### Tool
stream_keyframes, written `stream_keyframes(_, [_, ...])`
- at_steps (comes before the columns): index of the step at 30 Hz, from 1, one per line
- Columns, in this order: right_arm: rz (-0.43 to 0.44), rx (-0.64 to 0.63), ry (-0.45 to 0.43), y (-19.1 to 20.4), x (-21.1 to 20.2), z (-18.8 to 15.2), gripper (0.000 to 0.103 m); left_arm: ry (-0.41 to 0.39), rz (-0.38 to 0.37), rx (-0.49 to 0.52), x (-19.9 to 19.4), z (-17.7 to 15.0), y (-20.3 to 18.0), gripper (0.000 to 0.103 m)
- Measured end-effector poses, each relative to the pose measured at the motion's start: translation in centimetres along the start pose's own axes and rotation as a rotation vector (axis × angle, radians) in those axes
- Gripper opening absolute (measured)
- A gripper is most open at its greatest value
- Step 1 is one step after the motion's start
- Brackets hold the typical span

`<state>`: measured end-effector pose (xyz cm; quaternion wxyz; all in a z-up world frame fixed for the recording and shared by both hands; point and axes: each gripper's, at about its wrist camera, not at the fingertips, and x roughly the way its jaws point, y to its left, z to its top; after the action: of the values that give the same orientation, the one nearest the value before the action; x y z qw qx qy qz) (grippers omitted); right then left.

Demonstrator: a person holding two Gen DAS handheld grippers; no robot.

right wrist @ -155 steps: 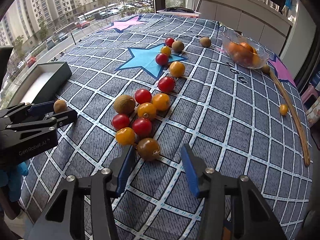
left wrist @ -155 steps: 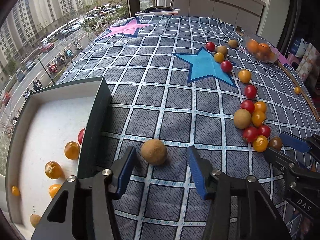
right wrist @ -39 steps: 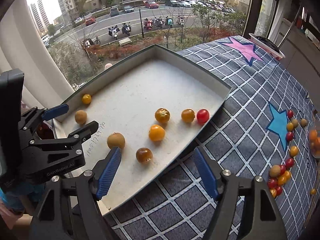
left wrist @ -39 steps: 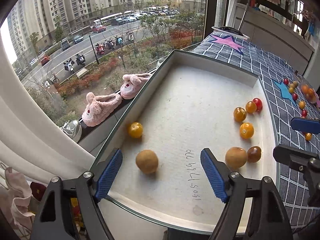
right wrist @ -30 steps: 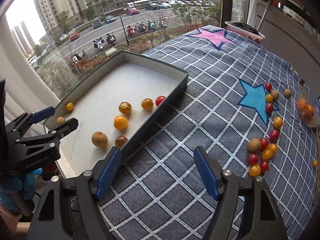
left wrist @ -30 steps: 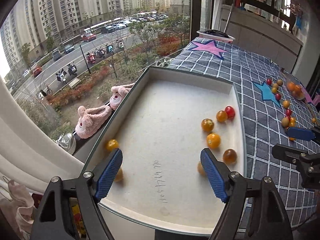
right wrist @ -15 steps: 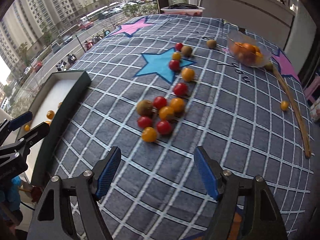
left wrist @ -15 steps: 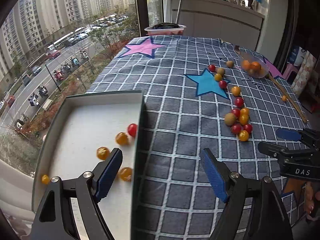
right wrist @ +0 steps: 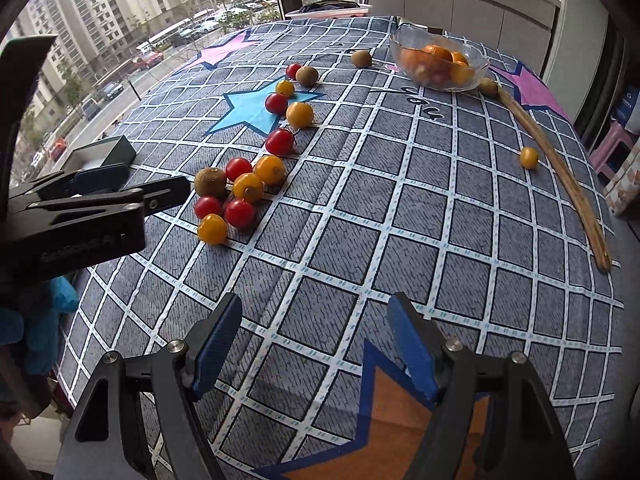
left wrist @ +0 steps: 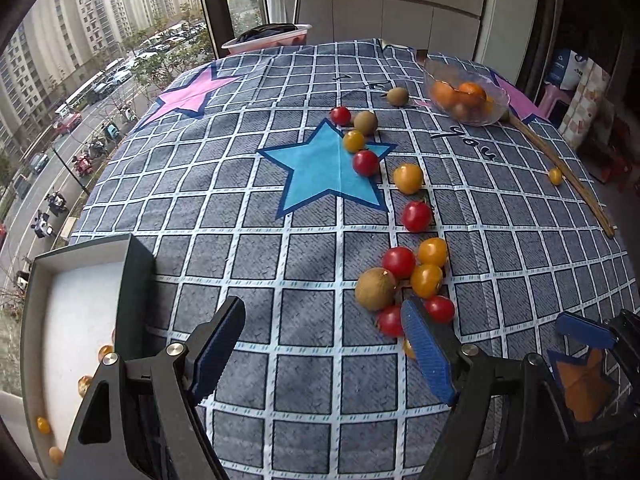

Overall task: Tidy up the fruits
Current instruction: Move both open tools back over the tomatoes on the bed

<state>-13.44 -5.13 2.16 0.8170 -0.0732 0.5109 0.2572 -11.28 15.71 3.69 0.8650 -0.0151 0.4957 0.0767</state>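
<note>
Seven fruits sit packed together on the checked cloth (left wrist: pixel 248 248): a brown kiwi (left wrist: pixel 375 289) touching red tomatoes (left wrist: pixel 398 262) and yellow tomatoes (left wrist: pixel 426 280). The left gripper (left wrist: pixel 320 344) hangs empty, jaws spread wide, its right finger just beside the cluster. The right gripper (right wrist: pixel 312 340) is empty too, gaping over bare cloth. The risk: closing on such a tight bunch could nudge a neighbour, and round fruit rolls freely. The box (left wrist: pixel 136 264) waits at the left, a few fruits inside.
</note>
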Motion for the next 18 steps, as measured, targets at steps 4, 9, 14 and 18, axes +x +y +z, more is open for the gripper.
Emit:
stream_keyframes(4, [0.004, 0.004, -0.005, -0.2, -0.1, -0.1, 0.078, 0.015, -0.005, 0.016, 1.3, 0.3, -0.5, 0.081])
stream_keyframes(9, [0.002, 0.0, -0.006, -0.2, 0.2, -0.1, 0.078, 0.022, -0.026, 0.024, 1.7, 1.0, -0.9, 0.067])
stream_keyframes(14, [0.003, 0.002, -0.011, -0.1, 0.3, 0.0, 0.078, 0.019, -0.039, 0.043, 1.9, 1.2, -1.1, 0.062])
stream_keyframes(18, [0.003, 0.002, -0.008, -0.2, 0.5, 0.1, 0.078, 0.003, -0.04, 0.063, 2.1, 1.3, -1.2, 0.058])
